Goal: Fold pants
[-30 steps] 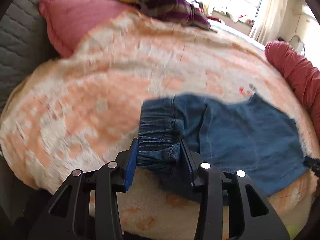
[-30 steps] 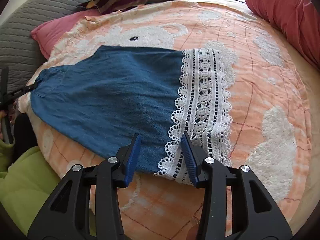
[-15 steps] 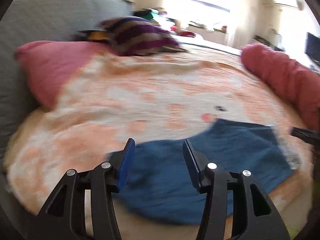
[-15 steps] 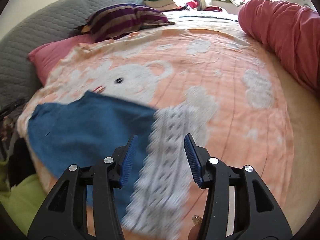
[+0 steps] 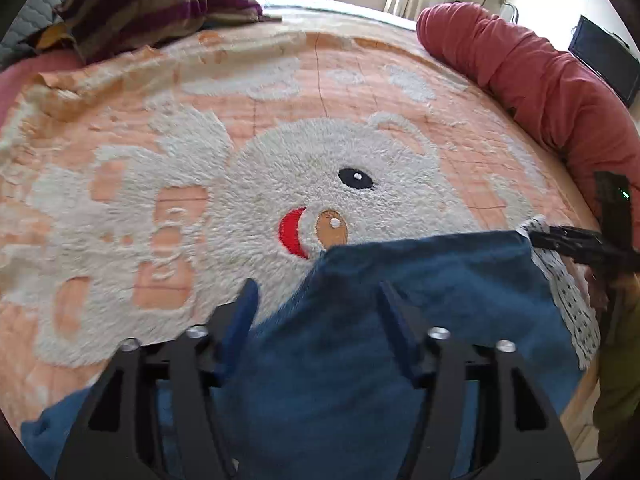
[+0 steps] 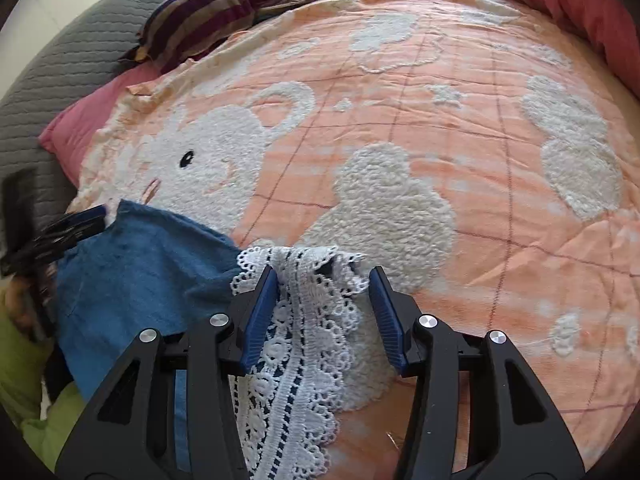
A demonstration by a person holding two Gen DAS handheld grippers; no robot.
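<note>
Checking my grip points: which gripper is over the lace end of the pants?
The right gripper: white lace trim lies between its open fingers. The left gripper, jaws opening, has only plain blue denim between its fingers.

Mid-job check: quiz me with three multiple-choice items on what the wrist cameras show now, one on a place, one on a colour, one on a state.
1. Where does the white lace trim lie?
A. between the right gripper fingers
B. on the striped purple pillow
C. on the red bolster

2. What colour is the denim of the pants?
A. black
B. blue
C. grey

3. What rests under the pants?
A. a bare wooden table
B. a peach blanket with a fluffy white bear
C. a grey carpet

Answers: 1 A, the lace runs up between the blue pads. 2 B, blue in both views. 3 B, the bear's face shows just beyond the denim.
</note>
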